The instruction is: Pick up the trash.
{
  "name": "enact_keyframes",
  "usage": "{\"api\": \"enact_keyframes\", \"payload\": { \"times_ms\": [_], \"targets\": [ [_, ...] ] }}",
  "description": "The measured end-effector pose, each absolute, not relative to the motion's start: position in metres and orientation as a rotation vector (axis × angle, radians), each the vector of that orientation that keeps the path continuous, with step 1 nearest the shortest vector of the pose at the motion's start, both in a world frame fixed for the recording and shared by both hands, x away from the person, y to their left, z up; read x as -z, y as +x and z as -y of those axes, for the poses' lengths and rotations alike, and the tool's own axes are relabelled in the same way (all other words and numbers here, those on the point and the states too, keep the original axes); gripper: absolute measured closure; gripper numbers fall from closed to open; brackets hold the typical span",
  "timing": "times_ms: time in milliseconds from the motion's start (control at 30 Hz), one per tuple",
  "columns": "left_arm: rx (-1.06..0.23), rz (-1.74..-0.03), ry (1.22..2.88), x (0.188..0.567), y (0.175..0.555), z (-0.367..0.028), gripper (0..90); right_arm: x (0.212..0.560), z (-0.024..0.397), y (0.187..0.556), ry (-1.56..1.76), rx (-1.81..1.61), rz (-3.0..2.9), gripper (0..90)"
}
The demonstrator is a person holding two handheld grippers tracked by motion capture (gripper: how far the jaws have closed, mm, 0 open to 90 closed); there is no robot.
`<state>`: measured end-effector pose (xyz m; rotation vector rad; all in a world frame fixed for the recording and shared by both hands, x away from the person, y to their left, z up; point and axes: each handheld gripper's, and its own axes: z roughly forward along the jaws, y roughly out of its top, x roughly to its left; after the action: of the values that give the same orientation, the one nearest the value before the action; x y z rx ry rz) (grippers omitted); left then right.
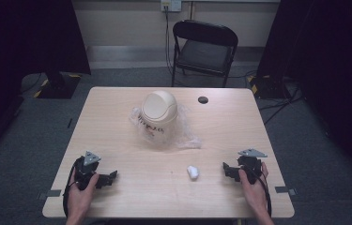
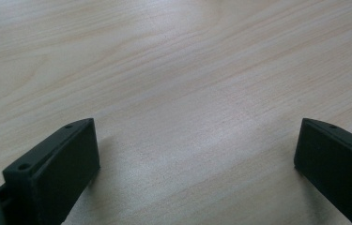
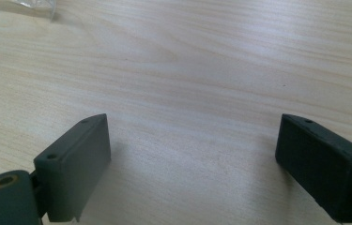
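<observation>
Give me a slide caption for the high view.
Two open claws, left and right, rest near a paper wad before a bagged bin.

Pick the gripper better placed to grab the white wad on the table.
Right. The wad lies closer to the right gripper, which points toward it with open jaws and bare table between. The left gripper, also open, sits farther off.

Both tongs, left tongs (image 1: 112,176) and right tongs (image 1: 225,168), are black, each with blocky flat jaws bearing small screw holes, a grey three-cornered top plate and a trailing black cable.
</observation>
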<state>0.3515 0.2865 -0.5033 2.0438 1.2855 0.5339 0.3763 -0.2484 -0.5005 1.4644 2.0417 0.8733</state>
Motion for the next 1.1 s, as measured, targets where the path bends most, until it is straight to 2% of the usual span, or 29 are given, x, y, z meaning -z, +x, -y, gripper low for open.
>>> {"api": "enact_keyframes", "payload": {
  "times_ms": [367,433,533,600,800,933,1100],
  "targets": [
    [-0.534,-1.316,2.034,0.502,0.352,-0.285,1.2,0.501,0.248,0.376,1.464,-0.873,-2.042,9.8],
    [-0.537,-1.315,2.028,0.5,0.35,-0.285,5.8,0.501,0.248,0.376,1.464,-0.873,-2.042,9.8],
    [-0.533,-1.3,2.014,0.498,0.349,-0.286,19.2,0.501,0.248,0.376,1.464,-0.873,-2.042,9.8],
    [-0.539,-1.312,2.011,0.497,0.348,-0.286,16.2,0.501,0.248,0.376,1.464,-0.873,-2.042,9.8],
    [-0.527,-1.324,1.99,0.491,0.346,-0.286,18.0,0.501,0.248,0.376,1.463,-0.873,-2.043,9.8],
    [-0.45,-1.31,1.945,0.486,0.343,-0.29,20.1,0.501,0.248,0.376,1.464,-0.873,-2.042,9.8],
    [-0.503,-1.283,1.93,0.476,0.343,-0.287,20.8,0.501,0.248,0.376,1.464,-0.873,-2.042,9.8]
  ]
}}
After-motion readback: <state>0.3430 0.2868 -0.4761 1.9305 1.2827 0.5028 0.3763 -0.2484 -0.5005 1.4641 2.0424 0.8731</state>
